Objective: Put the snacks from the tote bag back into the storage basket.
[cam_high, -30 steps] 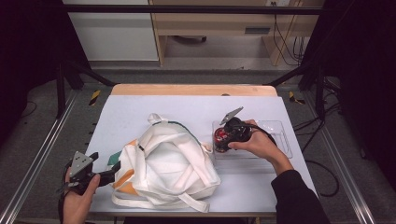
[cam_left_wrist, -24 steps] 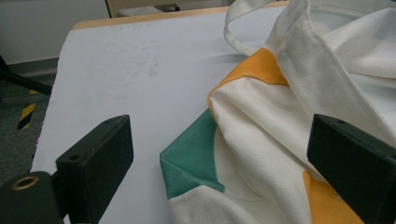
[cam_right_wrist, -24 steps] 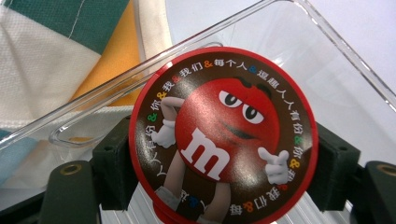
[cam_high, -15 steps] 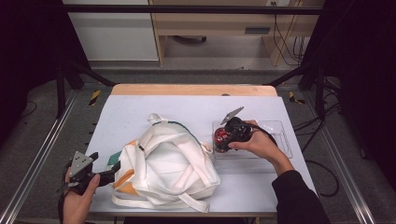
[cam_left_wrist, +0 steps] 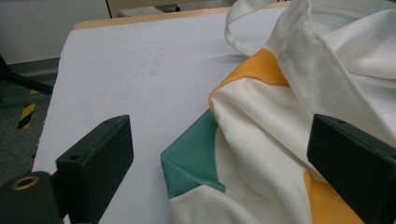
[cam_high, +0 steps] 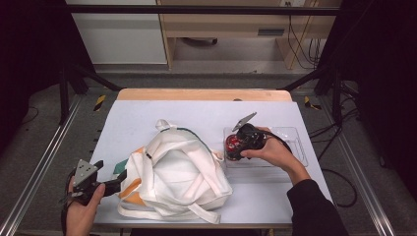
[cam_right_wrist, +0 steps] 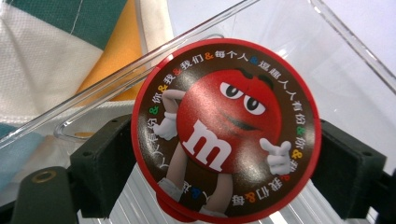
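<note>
A white cloth bag (cam_high: 172,177) with orange and green patches lies on the table's near left. My left gripper (cam_high: 110,174) rests at its left edge. In the left gripper view it is open (cam_left_wrist: 219,154), its jaws wide apart around the bag's green corner (cam_left_wrist: 191,163) without touching it. A round red candy tin (cam_high: 232,143) sits in a clear plastic tray (cam_high: 290,147) on the right. The right gripper (cam_right_wrist: 224,154) has the tin (cam_right_wrist: 224,126) between its jaws; they have just been opening and stand at its sides.
The white table top (cam_high: 196,113) has a wooden strip along its far edge. Metal frame rails run down both sides. A cable trails off the table's right edge. The bag's straps (cam_high: 164,125) lie loose toward the back.
</note>
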Motion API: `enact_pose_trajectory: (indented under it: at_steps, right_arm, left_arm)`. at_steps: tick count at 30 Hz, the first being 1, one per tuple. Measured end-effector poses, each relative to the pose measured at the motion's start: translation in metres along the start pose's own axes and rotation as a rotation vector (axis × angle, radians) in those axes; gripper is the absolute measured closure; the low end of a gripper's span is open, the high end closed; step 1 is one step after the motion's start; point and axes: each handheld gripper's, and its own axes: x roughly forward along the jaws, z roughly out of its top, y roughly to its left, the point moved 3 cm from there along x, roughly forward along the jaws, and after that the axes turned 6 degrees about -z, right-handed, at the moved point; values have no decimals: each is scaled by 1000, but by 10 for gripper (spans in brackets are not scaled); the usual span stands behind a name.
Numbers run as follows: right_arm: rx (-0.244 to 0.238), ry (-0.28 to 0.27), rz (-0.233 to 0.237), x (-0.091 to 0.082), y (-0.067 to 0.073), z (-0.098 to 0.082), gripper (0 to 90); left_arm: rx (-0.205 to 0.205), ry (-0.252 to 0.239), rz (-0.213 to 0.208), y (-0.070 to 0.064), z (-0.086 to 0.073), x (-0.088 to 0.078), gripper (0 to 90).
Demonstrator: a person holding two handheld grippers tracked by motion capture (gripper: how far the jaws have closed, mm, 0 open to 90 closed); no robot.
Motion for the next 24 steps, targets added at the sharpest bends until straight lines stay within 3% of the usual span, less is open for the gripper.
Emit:
enact_pose_trajectory:
  at_steps: [11,24]
  right_arm:
    - [-17,19,-4,0,0,-1,89]
    - [5,47,-1,-2,1,-2,65]
  left_arm:
    - [0,-1,0,0,0,0,74]
    - [-1,0,-2,0,0,0,74]
